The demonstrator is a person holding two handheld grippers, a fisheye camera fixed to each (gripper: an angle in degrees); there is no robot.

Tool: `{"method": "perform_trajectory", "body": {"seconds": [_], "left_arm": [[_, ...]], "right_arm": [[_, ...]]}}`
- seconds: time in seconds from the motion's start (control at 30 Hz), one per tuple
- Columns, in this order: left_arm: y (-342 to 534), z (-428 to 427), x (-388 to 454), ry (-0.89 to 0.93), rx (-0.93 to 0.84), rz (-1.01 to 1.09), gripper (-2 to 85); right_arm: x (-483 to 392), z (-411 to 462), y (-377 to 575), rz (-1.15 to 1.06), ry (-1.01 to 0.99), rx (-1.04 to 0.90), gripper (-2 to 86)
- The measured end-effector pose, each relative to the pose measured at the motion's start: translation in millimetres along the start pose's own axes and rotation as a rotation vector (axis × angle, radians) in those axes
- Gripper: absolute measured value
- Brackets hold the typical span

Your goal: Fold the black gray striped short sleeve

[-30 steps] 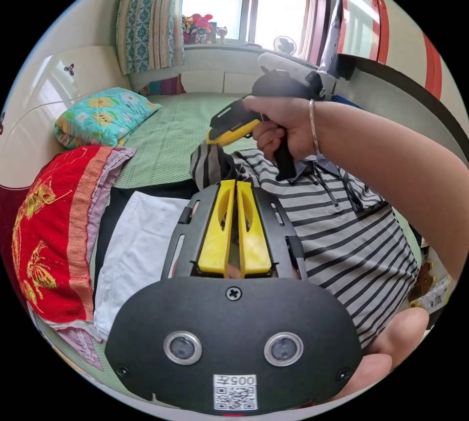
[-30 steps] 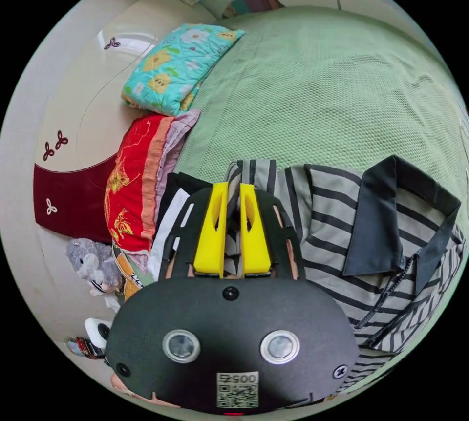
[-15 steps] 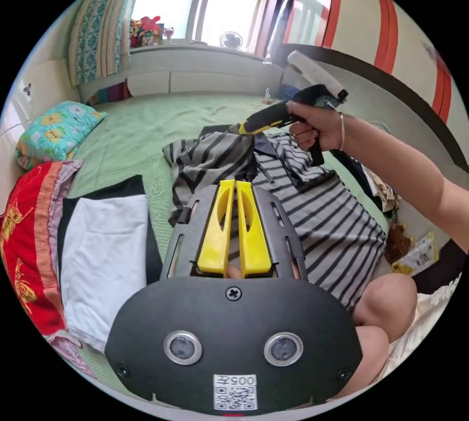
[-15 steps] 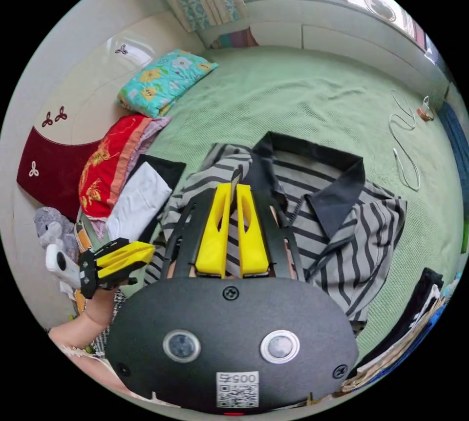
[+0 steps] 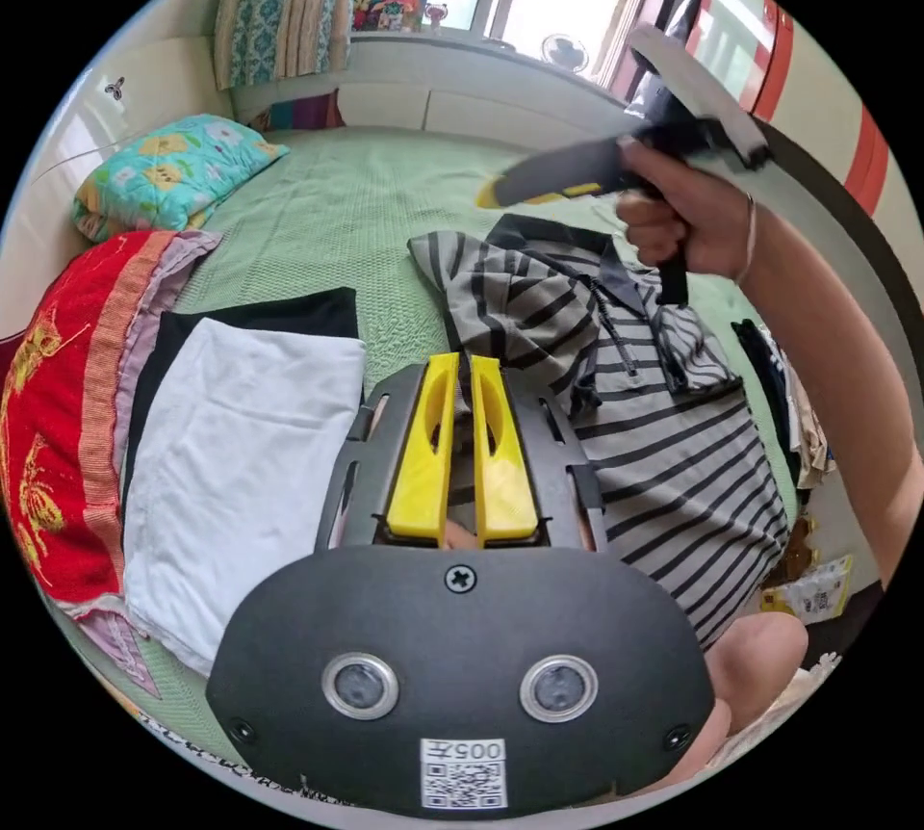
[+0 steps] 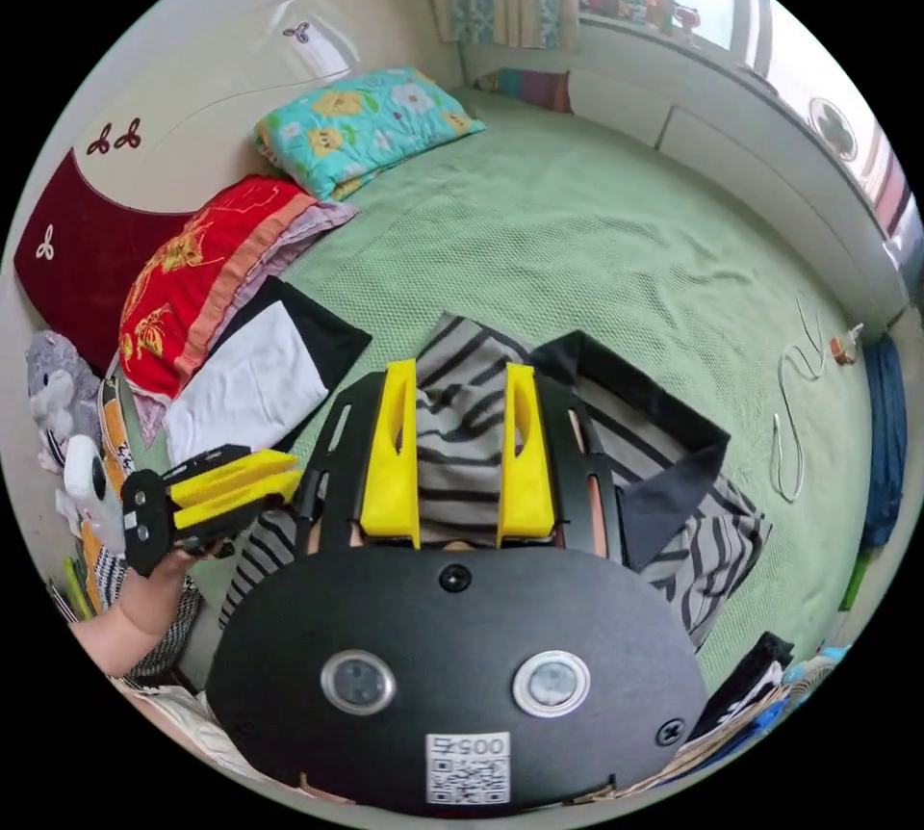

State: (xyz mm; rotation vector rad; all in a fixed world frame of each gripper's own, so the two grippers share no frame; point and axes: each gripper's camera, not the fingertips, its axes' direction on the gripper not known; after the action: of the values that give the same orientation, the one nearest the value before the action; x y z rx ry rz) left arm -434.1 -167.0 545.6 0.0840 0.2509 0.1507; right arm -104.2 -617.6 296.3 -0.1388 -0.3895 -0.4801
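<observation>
Green bed (image 6: 616, 223) carried everything | striped short sleeve (image 5: 654, 445) lay rumpled mid-bed, collar (image 6: 654, 426) up | folded white cloth (image 5: 231, 454) beside it | right gripper (image 6: 457, 397) jaws wide, raised above shirt | left gripper (image 5: 462, 387) jaws narrow, pinching nothing visible.

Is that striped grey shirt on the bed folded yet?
Partly: the black-and-grey striped shirt has one sleeve turned in; its body lies spread on the green bed.
</observation>
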Motion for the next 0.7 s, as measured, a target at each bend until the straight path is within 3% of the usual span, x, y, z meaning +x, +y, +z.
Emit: {"method": "perform_trajectory", "body": {"seconds": [0.13,0.27,0.4,0.47,0.57,0.7], "left_arm": [[-3,27,5,0.073,-0.071,0.008,0.4],[-4,38,5,0.035,-0.102,0.025,-0.2],[-1,34,1,-0.036,-0.067,-0.001,-0.3],[0,42,-5,-0.112,-0.088,-0.029,-0.4],[3,54,-15,-0.086,-0.110,-0.076,-0.3],[6,38,-15,-0.116,-0.075,-0.103,-0.3]], "right_arm": [[-11,59,-31,0.031,0.064,-0.132,9.7],[-9,80,-40,0.043,0.180,-0.163,0.9],[17,46,-55,0.171,0.009,0.024,-0.5],[26,50,-57,0.207,-0.038,0.034,-0.5],[35,74,-48,0.264,-0.106,0.040,0.3],[33,71,-32,0.179,-0.167,0.040,7.3]]}}
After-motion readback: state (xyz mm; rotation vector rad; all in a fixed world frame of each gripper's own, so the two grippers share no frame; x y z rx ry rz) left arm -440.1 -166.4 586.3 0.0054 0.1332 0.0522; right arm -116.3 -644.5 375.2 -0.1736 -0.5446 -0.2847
